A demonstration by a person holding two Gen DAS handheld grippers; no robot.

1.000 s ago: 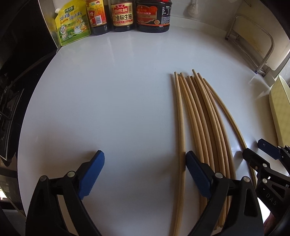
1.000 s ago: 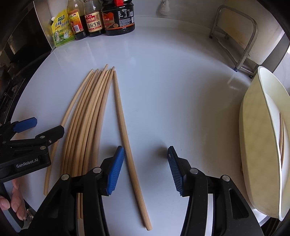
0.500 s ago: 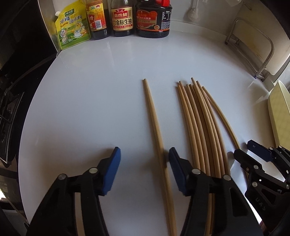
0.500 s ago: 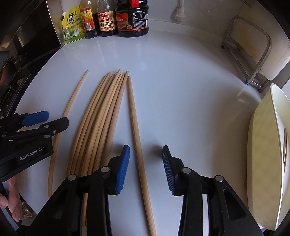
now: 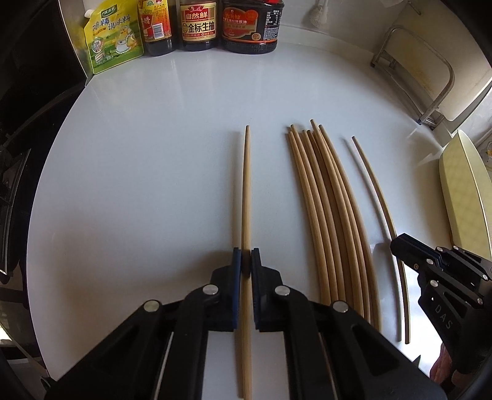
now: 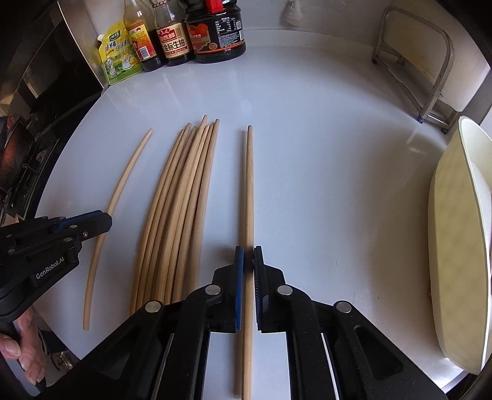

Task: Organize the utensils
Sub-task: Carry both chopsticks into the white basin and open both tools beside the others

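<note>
Each gripper is shut on one wooden chopstick. My left gripper (image 5: 246, 257) clamps a chopstick (image 5: 246, 190) that points straight ahead over the white counter (image 5: 138, 190). My right gripper (image 6: 248, 255) clamps another chopstick (image 6: 249, 190) the same way. Between them lies a bundle of several chopsticks (image 5: 329, 215), also in the right wrist view (image 6: 181, 200). The right gripper and its chopstick (image 5: 381, 203) show at the right of the left view; the left gripper (image 6: 92, 220) and its chopstick (image 6: 120, 190) show at the left of the right view.
Sauce bottles (image 5: 198, 21) and a yellow-green pouch (image 5: 112, 34) stand at the back. A metal rack (image 6: 430, 70) stands back right. A cream oval dish (image 6: 455, 246) sits at the right edge. A dark stove (image 6: 21, 147) lies to the left.
Both grippers have closed, each on its own chopstick. The two clamped chopsticks now sit apart from the bundle, one on each side.
</note>
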